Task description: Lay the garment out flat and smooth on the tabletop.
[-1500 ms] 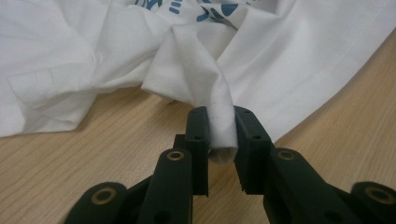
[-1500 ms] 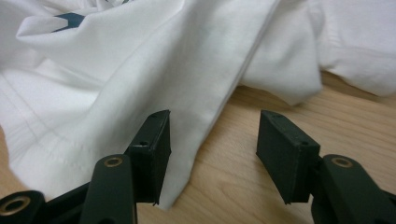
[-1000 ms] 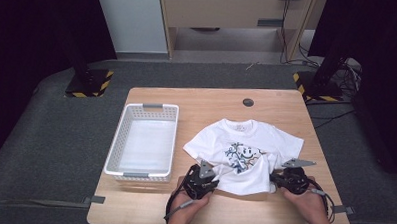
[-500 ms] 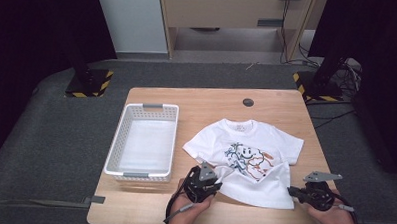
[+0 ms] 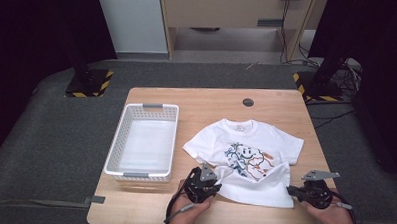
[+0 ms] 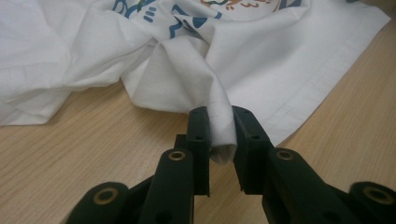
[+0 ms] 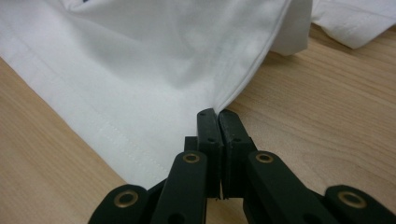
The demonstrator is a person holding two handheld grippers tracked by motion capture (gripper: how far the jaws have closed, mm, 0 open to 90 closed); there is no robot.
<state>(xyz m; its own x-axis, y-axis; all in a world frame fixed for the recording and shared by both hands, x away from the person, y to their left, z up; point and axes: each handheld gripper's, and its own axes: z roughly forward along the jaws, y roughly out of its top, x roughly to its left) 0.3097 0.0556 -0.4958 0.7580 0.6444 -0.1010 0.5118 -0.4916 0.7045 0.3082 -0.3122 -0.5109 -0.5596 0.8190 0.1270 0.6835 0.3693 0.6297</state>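
Note:
A white T-shirt [image 5: 250, 154] with a coloured smiley print lies on the wooden table [image 5: 212, 100], collar toward the far side. My left gripper [image 5: 215, 181] is at the shirt's near left hem corner, shut on a bunched fold of the T-shirt [image 6: 219, 126]. My right gripper [image 5: 290, 190] is at the near right hem corner, its jaws pressed together on the T-shirt [image 7: 187, 70] edge. The hem is stretched between the two grippers [image 6: 220, 135] [image 7: 217, 114].
A white plastic basket [image 5: 116, 139] stands to the left of the shirt. A small dark round disc [image 5: 248, 101] sits in the table near the far edge. Bare wood lies along the front edge and beyond the shirt's collar.
My right gripper has pulled the shirt's near right corner outward to the right, spreading the hem. The left gripper has stayed in place on its corner.

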